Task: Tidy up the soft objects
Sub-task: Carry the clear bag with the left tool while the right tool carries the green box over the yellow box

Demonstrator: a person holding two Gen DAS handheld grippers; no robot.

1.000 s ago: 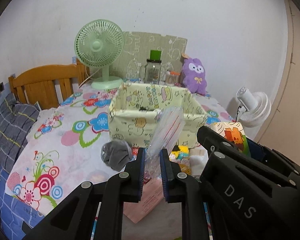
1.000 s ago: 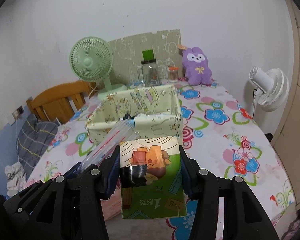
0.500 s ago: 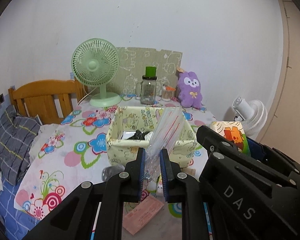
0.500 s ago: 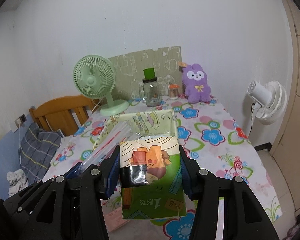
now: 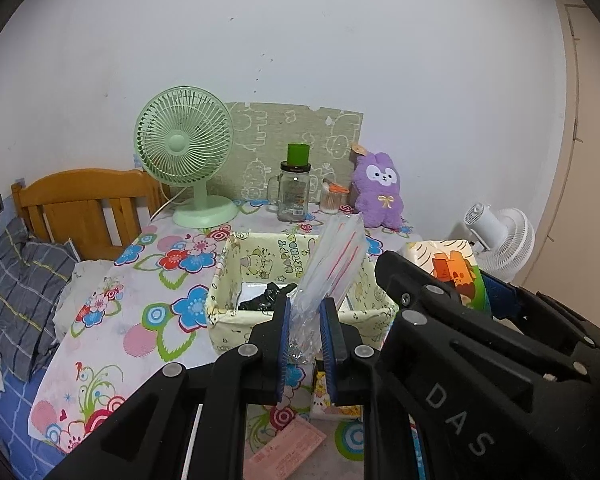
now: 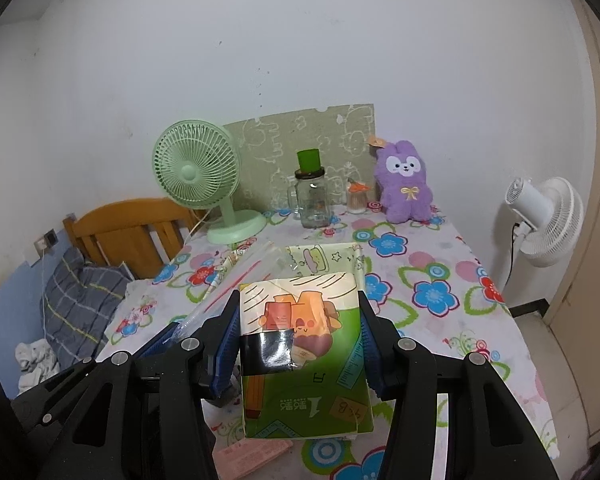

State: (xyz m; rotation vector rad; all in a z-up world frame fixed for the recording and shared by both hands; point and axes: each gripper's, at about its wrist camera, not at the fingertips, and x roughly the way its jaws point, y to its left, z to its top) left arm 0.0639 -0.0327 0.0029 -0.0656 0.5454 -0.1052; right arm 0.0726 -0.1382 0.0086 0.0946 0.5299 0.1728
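Note:
My left gripper (image 5: 305,334) is shut on a clear plastic zip bag (image 5: 332,258) with red stripes, held high above the flowered table (image 5: 140,308). My right gripper (image 6: 300,344) is shut on a green tissue pack (image 6: 304,356) with a cartoon print; it also shows at the right of the left wrist view (image 5: 448,268). The yellow fabric basket (image 5: 228,280) stands below on the table with a black item (image 5: 266,296) inside. In the right wrist view only the basket's far rim (image 6: 324,256) shows above the pack.
A green desk fan (image 5: 188,152), a glass jar with a green lid (image 5: 294,196), a small jar (image 5: 332,200) and a purple plush rabbit (image 5: 380,188) stand along the wall. A pink card (image 5: 288,452) lies near the front edge. A white fan (image 6: 540,220) stands right, a bed headboard (image 5: 80,200) left.
Both grippers have risen and drawn back from the basket with their loads; the basket and table now look smaller and lower. Neither grip has changed.

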